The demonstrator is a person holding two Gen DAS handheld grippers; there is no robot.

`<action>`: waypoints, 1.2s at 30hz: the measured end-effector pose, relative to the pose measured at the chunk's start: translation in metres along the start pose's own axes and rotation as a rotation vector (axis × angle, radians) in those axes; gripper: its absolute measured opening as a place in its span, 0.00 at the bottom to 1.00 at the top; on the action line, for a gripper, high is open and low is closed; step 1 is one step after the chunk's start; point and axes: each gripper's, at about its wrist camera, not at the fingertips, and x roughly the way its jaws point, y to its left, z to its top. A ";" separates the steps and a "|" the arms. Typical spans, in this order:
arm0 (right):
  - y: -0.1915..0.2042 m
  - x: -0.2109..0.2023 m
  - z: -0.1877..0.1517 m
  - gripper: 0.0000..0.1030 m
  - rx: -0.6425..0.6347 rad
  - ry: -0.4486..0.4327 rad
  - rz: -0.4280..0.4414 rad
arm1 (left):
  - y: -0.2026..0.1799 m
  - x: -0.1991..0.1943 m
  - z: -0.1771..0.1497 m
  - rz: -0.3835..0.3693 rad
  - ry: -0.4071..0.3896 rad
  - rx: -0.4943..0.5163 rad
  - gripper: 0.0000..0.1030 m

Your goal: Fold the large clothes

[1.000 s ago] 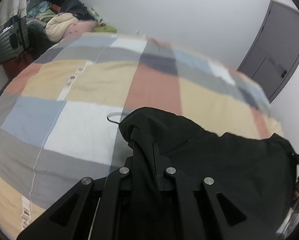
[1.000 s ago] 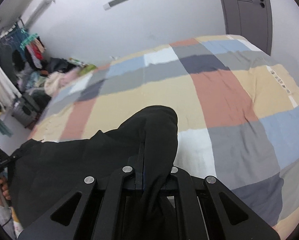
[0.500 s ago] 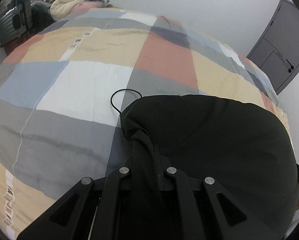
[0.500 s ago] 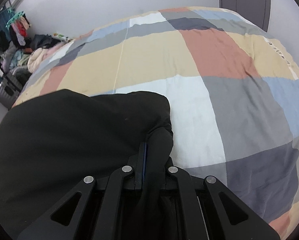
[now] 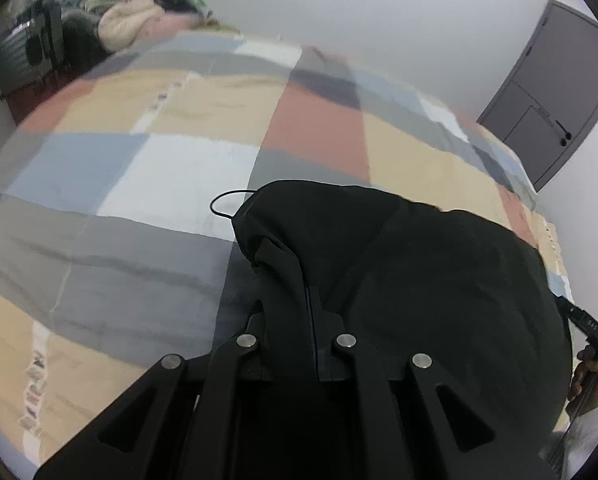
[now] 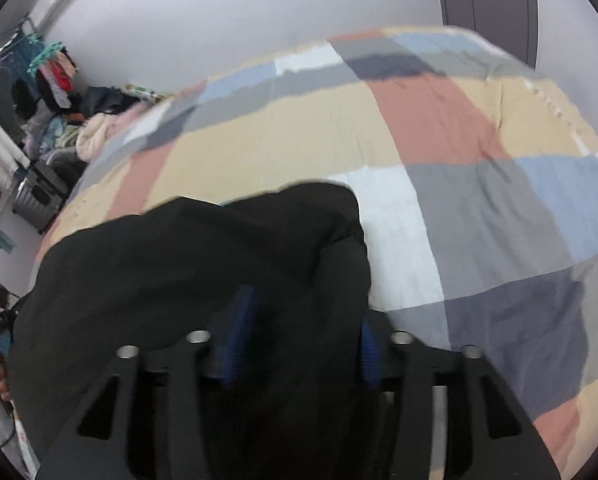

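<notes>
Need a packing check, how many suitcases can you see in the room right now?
1: a grey hard-shell suitcase stands on the floor off the bed's far left corner, by the heap of clothes; the left wrist view shows it too. More may be hidden.

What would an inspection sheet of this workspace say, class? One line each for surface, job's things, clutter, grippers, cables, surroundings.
Surface: bed under a patchwork cover.
Job's things: black garment bunched on the near part of the bed.
Clutter: clothes pile and suitcase beyond the bed.
Grippers: left gripper shut on the garment; right gripper open, fabric between its blue pads.
Cables: thin black cord loop at the garment's edge.
Surroundings: white wall, grey door.
</notes>
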 end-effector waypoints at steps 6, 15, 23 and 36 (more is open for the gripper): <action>0.038 -0.061 -0.019 0.74 -0.039 -0.148 -0.030 | -0.023 -0.050 -0.032 0.061 -0.105 0.070 0.58; 0.103 -0.065 -0.071 0.74 -0.133 -0.126 0.053 | -0.053 -0.045 -0.073 -0.034 -0.051 0.126 0.64; 0.107 -0.040 -0.101 0.75 -0.125 -0.066 0.059 | -0.059 -0.030 -0.088 -0.003 -0.015 0.115 0.64; 0.131 -0.155 -0.058 0.93 -0.118 -0.226 0.099 | -0.091 -0.156 -0.048 -0.003 -0.205 0.075 0.76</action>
